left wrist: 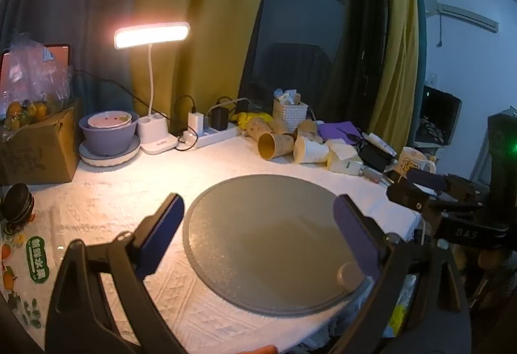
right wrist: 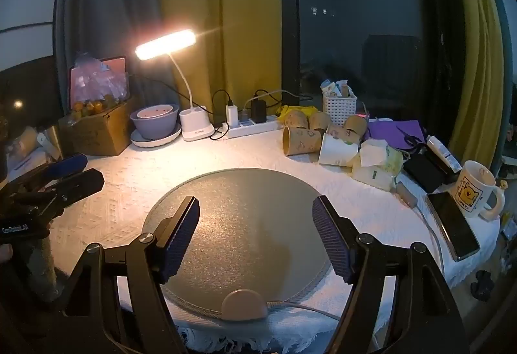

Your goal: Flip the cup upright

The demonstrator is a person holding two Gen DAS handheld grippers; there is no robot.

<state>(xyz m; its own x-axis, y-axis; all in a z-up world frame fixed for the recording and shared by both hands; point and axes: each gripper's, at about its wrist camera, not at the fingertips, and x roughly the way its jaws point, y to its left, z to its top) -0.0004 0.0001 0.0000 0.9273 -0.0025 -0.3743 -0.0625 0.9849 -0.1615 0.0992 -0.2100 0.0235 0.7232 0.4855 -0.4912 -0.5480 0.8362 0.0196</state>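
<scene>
1. The left claw (left wrist: 258, 224) stands wide open and empty in the lower middle of the left wrist view, its blue-padded fingers (left wrist: 161, 234) spread over the round grey mat (left wrist: 268, 244) on the white textured tabletop (left wrist: 129, 192).
2. The right claw (right wrist: 255, 231) is likewise spread open with nothing between its jaws, low in the centre of the right wrist view above the same mat.
3. The brown paper cup lying on its side (right wrist: 300, 140) sits right of centre in the upper half of the right wrist view, its open mouth turned toward the left of the frame. It is well apart from both claws and beyond the mat's far edge.
4. It lies in a cluster of other tipped paper cups; a white paper cup on its side (right wrist: 337, 152) is just beside it, apparently touching.
5. In my judgement the cup is very light and thin-walled, so it will crush or ovalise under a hard squeeze and may roll or skid when nudged.
6. A gentle pinch across the side wall near the stiffer rolled rim seems the safest hold.
7. The crowding neighbours could be knocked on approach. A white basket (right wrist: 339, 107) and a white power strip (right wrist: 252, 126) stand behind the cluster.
</scene>
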